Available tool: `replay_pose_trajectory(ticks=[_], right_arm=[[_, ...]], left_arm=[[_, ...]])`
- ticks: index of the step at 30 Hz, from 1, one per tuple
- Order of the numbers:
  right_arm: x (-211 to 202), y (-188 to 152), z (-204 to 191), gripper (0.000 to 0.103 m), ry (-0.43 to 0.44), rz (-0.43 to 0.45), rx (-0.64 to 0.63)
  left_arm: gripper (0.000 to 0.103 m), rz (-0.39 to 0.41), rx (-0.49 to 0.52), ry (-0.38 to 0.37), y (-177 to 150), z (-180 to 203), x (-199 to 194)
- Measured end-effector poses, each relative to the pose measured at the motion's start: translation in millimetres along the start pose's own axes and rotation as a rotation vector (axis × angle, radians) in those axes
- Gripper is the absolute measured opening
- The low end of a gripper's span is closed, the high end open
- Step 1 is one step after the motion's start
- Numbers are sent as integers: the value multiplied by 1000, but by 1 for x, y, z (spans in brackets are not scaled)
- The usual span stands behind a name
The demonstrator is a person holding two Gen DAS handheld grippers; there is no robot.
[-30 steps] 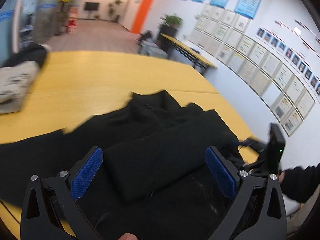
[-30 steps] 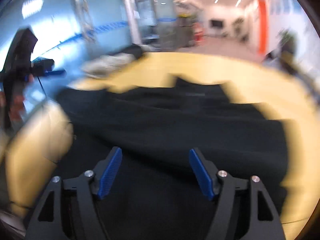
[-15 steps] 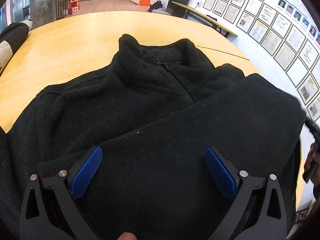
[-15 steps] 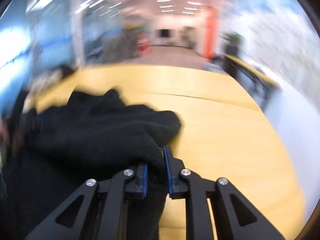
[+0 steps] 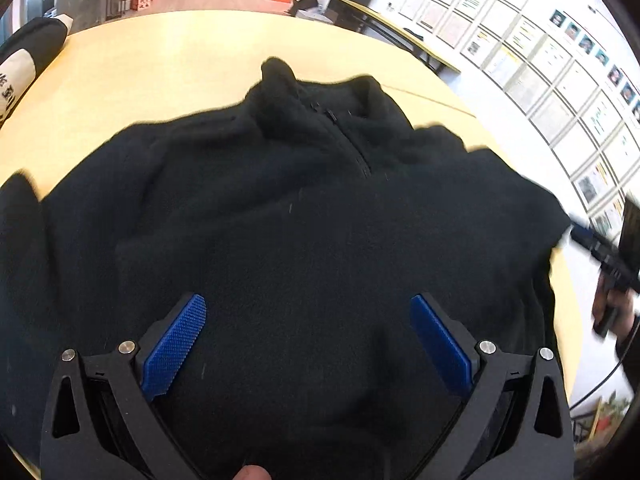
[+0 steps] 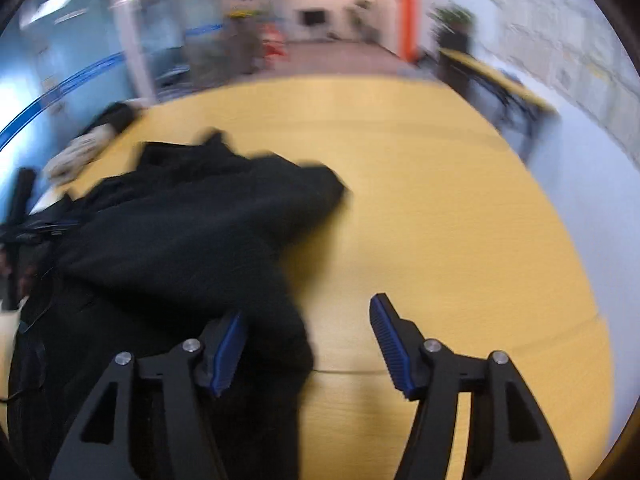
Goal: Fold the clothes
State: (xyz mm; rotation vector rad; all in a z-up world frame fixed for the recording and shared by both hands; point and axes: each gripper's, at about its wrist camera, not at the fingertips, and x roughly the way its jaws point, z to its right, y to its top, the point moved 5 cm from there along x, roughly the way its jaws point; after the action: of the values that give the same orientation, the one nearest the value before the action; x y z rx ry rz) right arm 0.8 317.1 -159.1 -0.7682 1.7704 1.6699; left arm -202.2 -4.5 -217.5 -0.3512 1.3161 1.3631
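Note:
A black fleece jacket [image 5: 304, 216] with a zip collar lies spread on the yellow table [image 5: 160, 64], one sleeve folded across its front. My left gripper [image 5: 308, 336] is open just above the jacket's lower front, holding nothing. In the right wrist view the same jacket [image 6: 192, 232] lies bunched at the left on the table [image 6: 440, 220]. My right gripper [image 6: 308, 344] is open, its left finger against the edge of the fleece, its right finger over bare wood. The right gripper also shows at the right edge of the left wrist view [image 5: 600, 248].
A folded black and white garment [image 5: 24, 56] lies at the table's far left. A wall of framed papers [image 5: 560, 80] runs along the right. A second yellow table [image 5: 392, 28] and a plant stand behind.
My right gripper was shut on the jacket's edge half a second ago; it has opened and let the fabric go. The left gripper stayed open over the jacket.

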Motion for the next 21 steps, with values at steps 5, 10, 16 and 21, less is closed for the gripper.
replay_pose_trajectory(ticks=[5,10,16,21], right_arm=[[-10,14,-21,73,63,-57,-1],[12,63,-137,84,233,-5,-103],[122,85,-317,84,430,-148,-132],[175,58,-384,60,347,-238,-164]], left_arm=[[103,51,-57,-20,-25,-17,-45],[103,138,-124,0,-46,-46,-100],[103,205,-190,57,-71,-84,-154],[103,266,-203,105,-89,-101,-209]])
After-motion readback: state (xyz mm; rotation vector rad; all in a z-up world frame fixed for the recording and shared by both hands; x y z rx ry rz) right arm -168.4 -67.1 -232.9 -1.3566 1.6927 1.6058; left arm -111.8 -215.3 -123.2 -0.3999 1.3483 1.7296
